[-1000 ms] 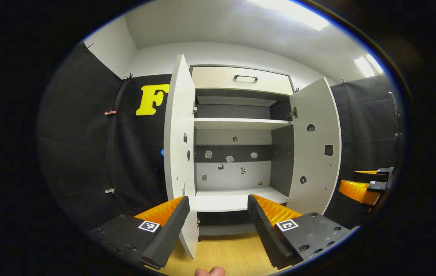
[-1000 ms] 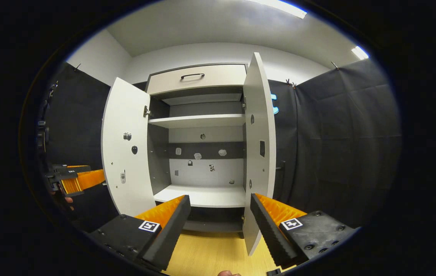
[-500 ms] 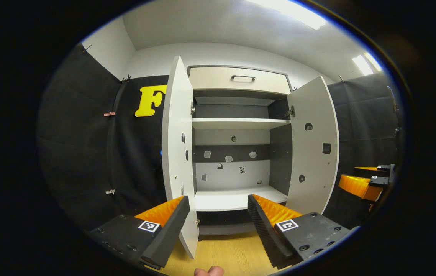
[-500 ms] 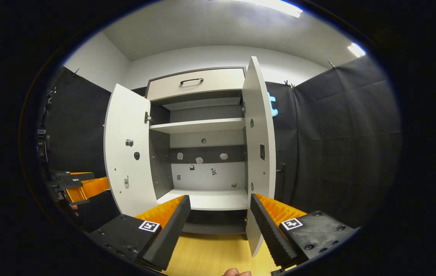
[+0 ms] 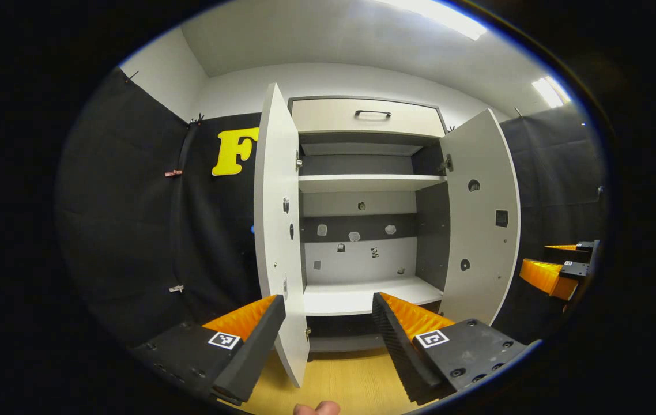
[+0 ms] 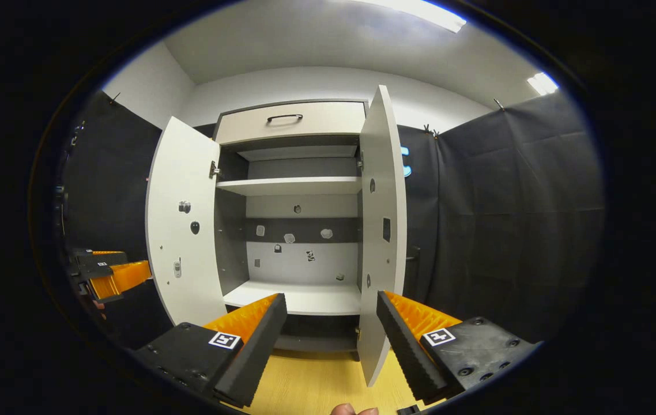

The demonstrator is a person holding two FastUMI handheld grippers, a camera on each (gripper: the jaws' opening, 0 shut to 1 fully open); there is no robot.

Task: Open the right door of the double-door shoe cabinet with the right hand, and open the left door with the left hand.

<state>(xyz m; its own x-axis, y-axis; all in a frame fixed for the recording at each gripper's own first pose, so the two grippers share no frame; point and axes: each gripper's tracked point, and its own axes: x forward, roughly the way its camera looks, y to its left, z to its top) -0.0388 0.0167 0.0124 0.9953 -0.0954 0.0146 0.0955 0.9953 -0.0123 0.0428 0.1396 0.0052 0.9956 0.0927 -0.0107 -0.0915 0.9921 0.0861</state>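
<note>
The white shoe cabinet (image 5: 362, 183) stands straight ahead with both doors swung wide. In the left gripper view its left door (image 5: 276, 230) is edge-on just beyond my open left gripper (image 5: 328, 302), which holds nothing. The right door (image 5: 481, 219) angles outward, and my right gripper (image 5: 558, 268) hovers past it at the far right. In the right gripper view the right door (image 6: 383, 230) is edge-on ahead of my open, empty right gripper (image 6: 331, 300). The left door (image 6: 181, 225) opens to the left, with my left gripper (image 6: 109, 271) beside it.
A closed drawer with a dark handle (image 5: 371, 113) tops the cabinet. Inside are a white shelf (image 6: 290, 185) and a bottom board (image 6: 299, 297). Light wooden floor (image 5: 351, 374) lies in front. Black cloth walls (image 6: 506, 230) close in both sides. A thumb tip (image 5: 316, 408) shows at the bottom edge.
Both doors stay open and both grippers stay open. The left gripper view has swung slightly left and the right gripper view slightly right, so the cabinet sits a little differently in each.
</note>
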